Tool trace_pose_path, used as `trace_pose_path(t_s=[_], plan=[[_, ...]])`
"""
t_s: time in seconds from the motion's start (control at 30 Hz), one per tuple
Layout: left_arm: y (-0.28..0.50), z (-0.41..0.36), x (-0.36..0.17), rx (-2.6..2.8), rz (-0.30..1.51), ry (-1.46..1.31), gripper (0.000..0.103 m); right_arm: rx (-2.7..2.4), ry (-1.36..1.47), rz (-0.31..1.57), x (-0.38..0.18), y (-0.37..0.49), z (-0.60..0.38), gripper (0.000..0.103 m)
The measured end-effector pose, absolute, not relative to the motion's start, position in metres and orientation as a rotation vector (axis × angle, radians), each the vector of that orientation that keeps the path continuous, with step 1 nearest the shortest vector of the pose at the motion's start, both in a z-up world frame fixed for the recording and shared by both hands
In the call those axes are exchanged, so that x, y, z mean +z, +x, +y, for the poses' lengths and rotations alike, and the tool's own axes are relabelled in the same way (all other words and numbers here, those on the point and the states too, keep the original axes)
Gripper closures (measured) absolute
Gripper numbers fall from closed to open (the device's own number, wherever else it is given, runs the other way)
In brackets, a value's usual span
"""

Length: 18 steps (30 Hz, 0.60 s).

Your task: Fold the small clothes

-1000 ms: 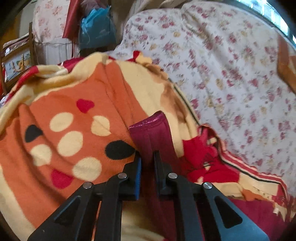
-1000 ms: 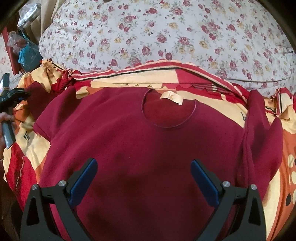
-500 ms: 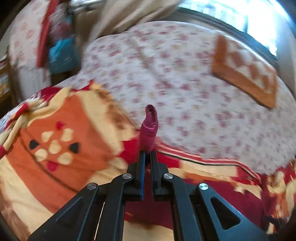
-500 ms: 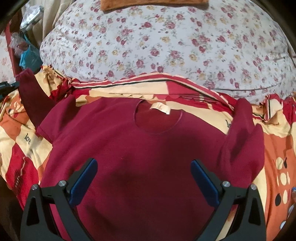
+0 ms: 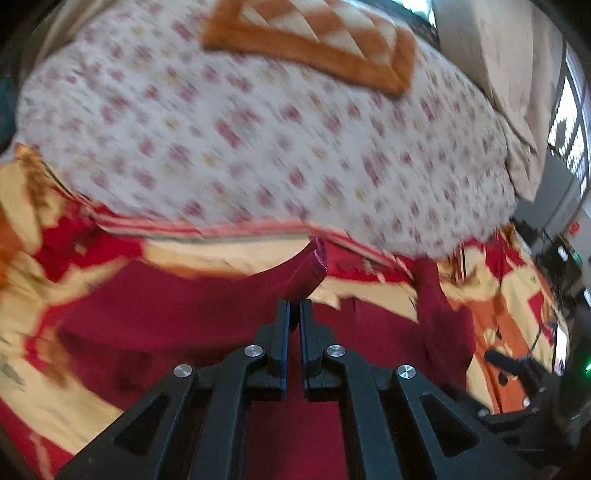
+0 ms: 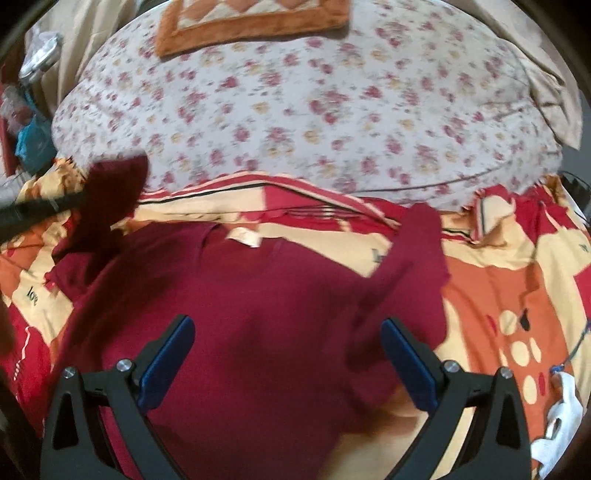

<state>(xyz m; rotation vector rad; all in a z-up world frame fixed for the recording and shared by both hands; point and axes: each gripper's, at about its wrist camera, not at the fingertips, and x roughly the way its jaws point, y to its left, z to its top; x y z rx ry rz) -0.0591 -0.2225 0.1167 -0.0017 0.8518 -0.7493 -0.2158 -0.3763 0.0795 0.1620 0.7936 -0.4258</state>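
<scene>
A dark red small shirt (image 6: 258,306) lies face down and spread on a patterned blanket, with a cream neck label (image 6: 245,236). My left gripper (image 5: 294,308) is shut on the shirt's sleeve (image 5: 308,269) and holds it lifted above the shirt body (image 5: 177,310). In the right wrist view the left gripper (image 6: 79,201) shows at the far left with the raised sleeve (image 6: 114,188). My right gripper (image 6: 288,332) is open and empty, hovering over the shirt's middle. The other sleeve (image 6: 413,254) lies folded up at the right.
The orange, red and cream blanket (image 6: 517,288) covers the bed front. A floral white quilt (image 6: 332,110) lies behind, with an orange-brown mat (image 6: 251,22) on it. A white cloth (image 6: 561,417) is at the right edge, blue bags (image 6: 33,144) at the far left.
My left gripper has lifted the sleeve and swung it right, over the shirt body. The right gripper has stayed open and drifted a little right.
</scene>
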Motion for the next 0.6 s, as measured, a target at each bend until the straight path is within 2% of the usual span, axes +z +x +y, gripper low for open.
trace_pose_path(t_s=[0.13, 0.27, 0.4, 0.47, 0.6], plan=[[-0.069, -0.258, 0.066, -0.793, 0.967, -0.002, 0.103, -0.433, 0.226, 0.812, 0.073, -0.219, -0.399, 0.0], [-0.077, -0.263, 0.044, -0.871, 1.098, -0.005, 0.103, -0.39, 0.278, 0.807, 0.071, -0.218, -0.408, 0.003], [-0.095, -0.228, 0.069, -0.833, 0.988, 0.066, 0.102, -0.263, 0.333, 0.813, 0.07, -0.202, -0.406, 0.01], [-0.097, -0.198, 0.081, -0.76, 0.909, 0.11, 0.096, -0.217, 0.341, 0.826, 0.066, -0.191, -0.4, 0.012], [-0.081, -0.149, 0.081, -0.553, 0.842, 0.167, 0.096, -0.149, 0.342, 0.881, 0.048, -0.152, -0.386, 0.021]])
